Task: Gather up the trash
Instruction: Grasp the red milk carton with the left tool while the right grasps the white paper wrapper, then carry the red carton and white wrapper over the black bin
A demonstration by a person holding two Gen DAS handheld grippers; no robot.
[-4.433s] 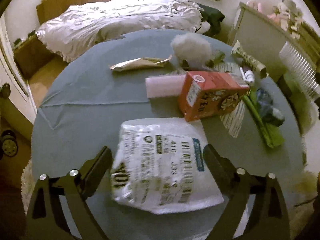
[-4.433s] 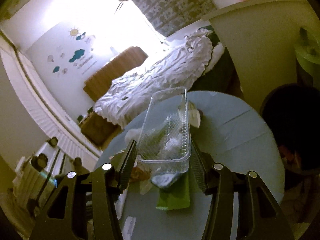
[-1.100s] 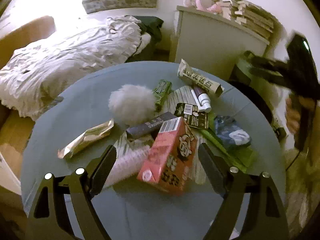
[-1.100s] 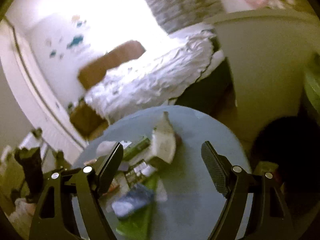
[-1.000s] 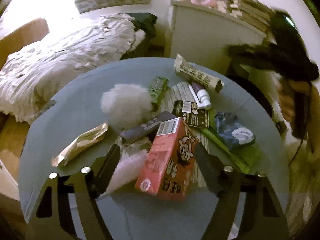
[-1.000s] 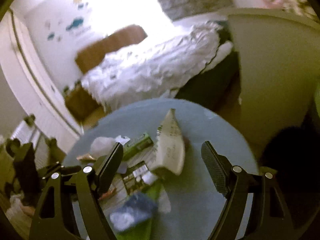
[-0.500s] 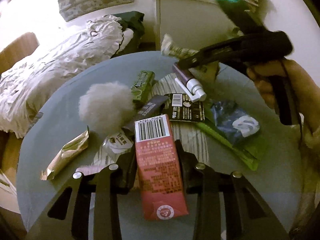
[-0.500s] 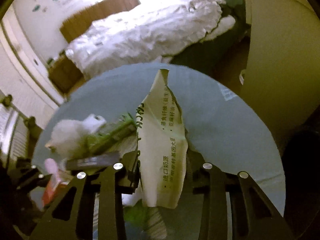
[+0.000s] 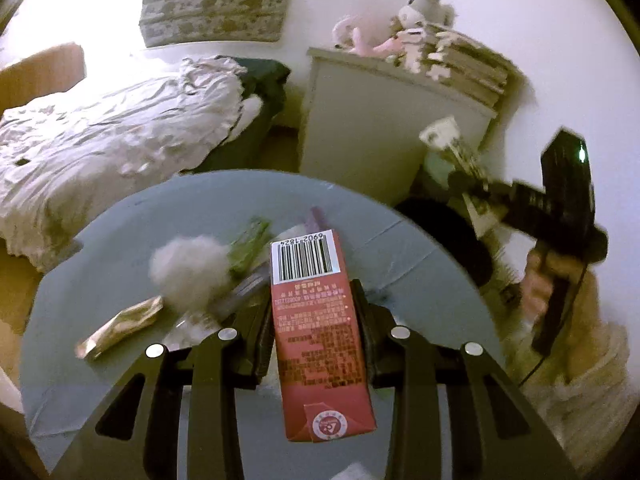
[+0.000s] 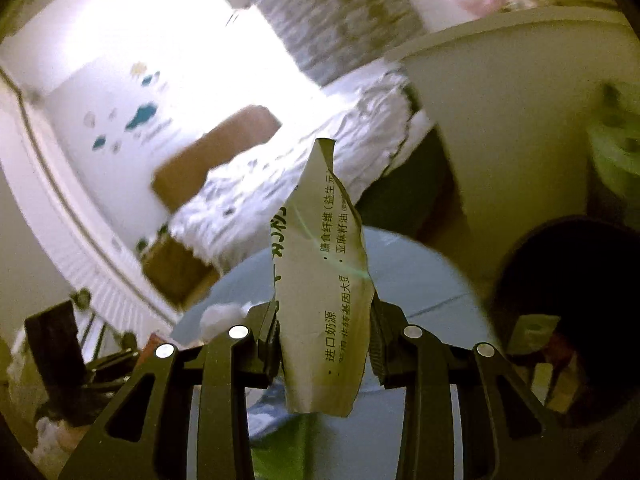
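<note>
Over round table (image 9: 120, 240), left tongs (image 9: 312, 320) clamp red carton (image 9: 316, 328); right tongs (image 10: 324, 340) pinch wrapper (image 10: 324, 300) (printed).

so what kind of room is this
Most likely a bedroom, perhaps a child's: an unmade bed with rumpled white bedding, pink and white plush toys atop a pale cabinet, and cloud stickers on the wall. A round grey table holds the trash.
</note>
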